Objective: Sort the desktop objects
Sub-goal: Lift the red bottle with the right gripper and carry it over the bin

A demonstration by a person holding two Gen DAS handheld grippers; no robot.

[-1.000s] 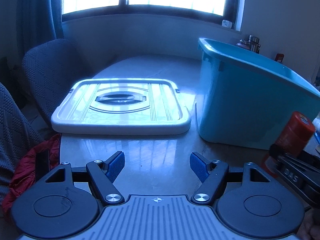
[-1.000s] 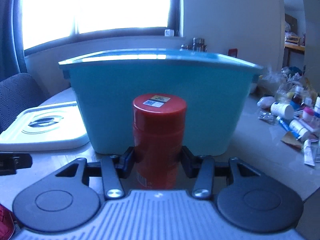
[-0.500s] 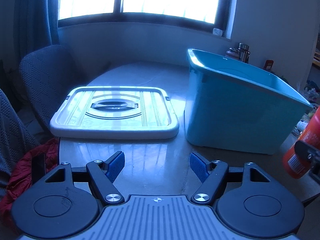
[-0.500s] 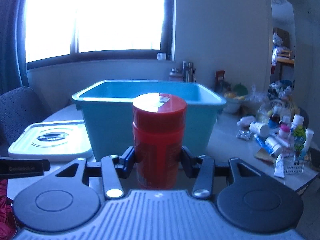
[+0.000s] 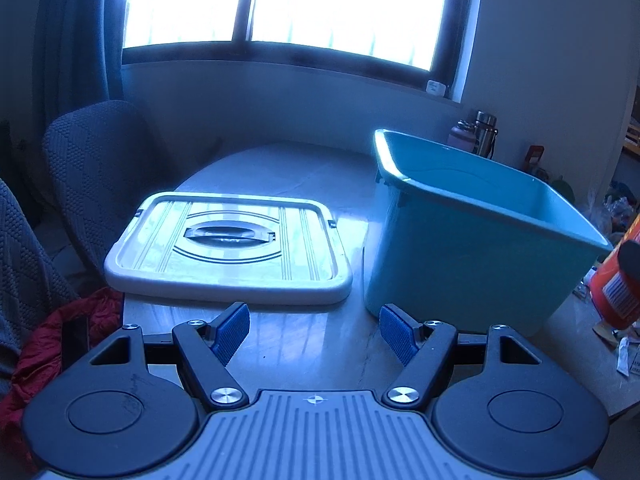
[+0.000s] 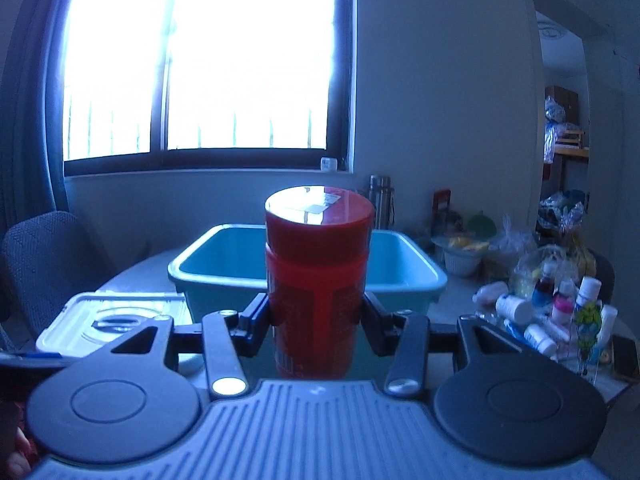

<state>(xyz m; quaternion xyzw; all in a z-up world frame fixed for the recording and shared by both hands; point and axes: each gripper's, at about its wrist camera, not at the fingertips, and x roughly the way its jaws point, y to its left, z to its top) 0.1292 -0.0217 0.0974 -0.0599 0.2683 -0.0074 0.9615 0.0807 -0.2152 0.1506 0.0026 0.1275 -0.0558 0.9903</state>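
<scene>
the red canister (image 6: 318, 280) is clenched upright by the right gripper (image 6: 316, 316), its base hidden; the teal bin (image 6: 404, 264) is partly blocked. the left gripper (image 5: 315, 334) is held released.

The right gripper (image 6: 316, 314) holds a red can (image 6: 318, 280) upright between its fingers (image 6: 256, 318). A blue tub (image 6: 404, 276) sits behind it on the desk (image 6: 456, 300).

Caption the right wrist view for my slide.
Right gripper holding a red canister upright before the open teal bin.
</scene>
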